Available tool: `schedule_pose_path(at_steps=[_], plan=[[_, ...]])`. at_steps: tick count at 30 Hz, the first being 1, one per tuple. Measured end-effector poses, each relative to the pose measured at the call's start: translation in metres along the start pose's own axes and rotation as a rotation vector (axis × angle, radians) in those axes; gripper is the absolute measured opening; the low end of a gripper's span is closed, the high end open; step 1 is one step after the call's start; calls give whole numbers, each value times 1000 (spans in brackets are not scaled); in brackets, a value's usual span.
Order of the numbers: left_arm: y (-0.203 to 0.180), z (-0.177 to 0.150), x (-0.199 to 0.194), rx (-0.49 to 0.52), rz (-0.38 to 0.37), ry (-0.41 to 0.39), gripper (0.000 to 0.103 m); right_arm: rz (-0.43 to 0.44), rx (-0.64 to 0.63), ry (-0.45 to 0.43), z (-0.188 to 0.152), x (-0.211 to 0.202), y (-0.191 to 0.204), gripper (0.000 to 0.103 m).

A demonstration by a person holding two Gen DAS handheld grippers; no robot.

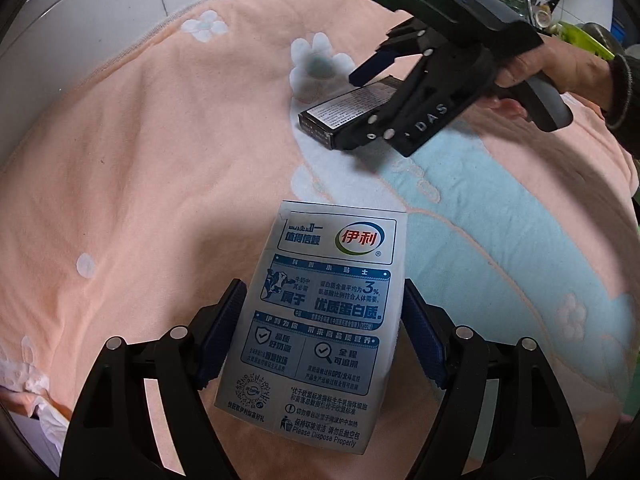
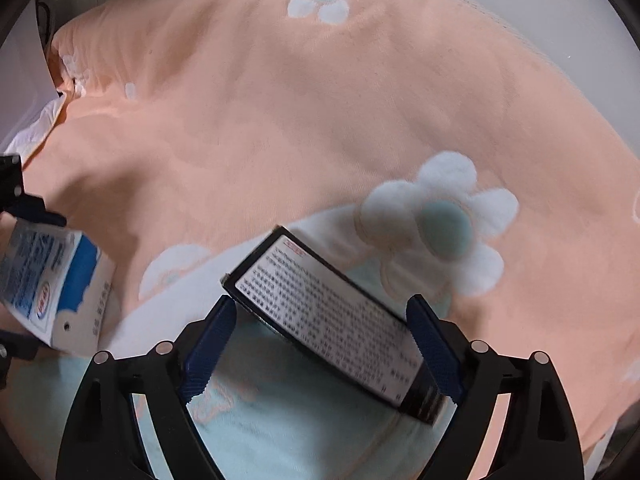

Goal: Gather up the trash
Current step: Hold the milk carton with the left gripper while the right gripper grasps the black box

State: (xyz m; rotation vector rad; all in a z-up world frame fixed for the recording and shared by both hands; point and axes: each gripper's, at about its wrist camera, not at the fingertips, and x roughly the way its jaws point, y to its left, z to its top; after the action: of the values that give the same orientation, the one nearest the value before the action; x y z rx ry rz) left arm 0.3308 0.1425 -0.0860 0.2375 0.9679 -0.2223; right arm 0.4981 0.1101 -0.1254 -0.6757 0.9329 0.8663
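The milk carton point(image 1: 320, 340) is flattened and sits lengthwise between the 2 blue pads of the left hand-held gripper point(image 1: 322, 284). Both pads meet its long edges, so I judge it clamped there: taking it edge to edge is probably the surest way to hold something so thin. Its far end points away over the peach flowered blanket point(image 1: 140, 160). I cannot tell whether that end touches the cloth.

The dark box point(image 2: 340, 320) with the white printed label lies on the blanket, partly over a pale blue patch and just beside a white flower. It crosses the gap of the right hand-held gripper point(image 2: 322, 300) at a slant. Those jaws stand wide apart around it, and although the pads are close to its ends, neither looks pressed on. The slant probably means the box would be caught corner to corner unless the wrist turns a little.

Both hand-held grippers point steeply down at the blanket. From the left wrist view, a person's hand point(image 1: 560, 68) wraps the right handle from the upper right, with a dark sleeve point(image 1: 624, 88) behind it. The 2 pieces of trash lie near each other but not touching. No bin or bag is clearly visible.
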Motion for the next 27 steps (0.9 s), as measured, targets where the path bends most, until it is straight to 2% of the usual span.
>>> schedule_pose_path(at_steps=[5,10,13,20,24,27], plan=[[0,0,0,-2,-6,-4,76,-16,-54,-14,8,4,10,85],[4,0,0,-11,-17,-3,76,-18,-61,21,15,19,12,85],[5,1,0,-12,-16,-2,76,14,-23,26,15,22,9,77],[8,5,6,-44,-38,23,76,11,-53,52,3,14,25,62],[8,7,10,-54,-37,33,76,37,-47,54,-9,7,43,59],[6,9,11,-61,-42,43,76,45,-43,60,-16,7,50,65]])
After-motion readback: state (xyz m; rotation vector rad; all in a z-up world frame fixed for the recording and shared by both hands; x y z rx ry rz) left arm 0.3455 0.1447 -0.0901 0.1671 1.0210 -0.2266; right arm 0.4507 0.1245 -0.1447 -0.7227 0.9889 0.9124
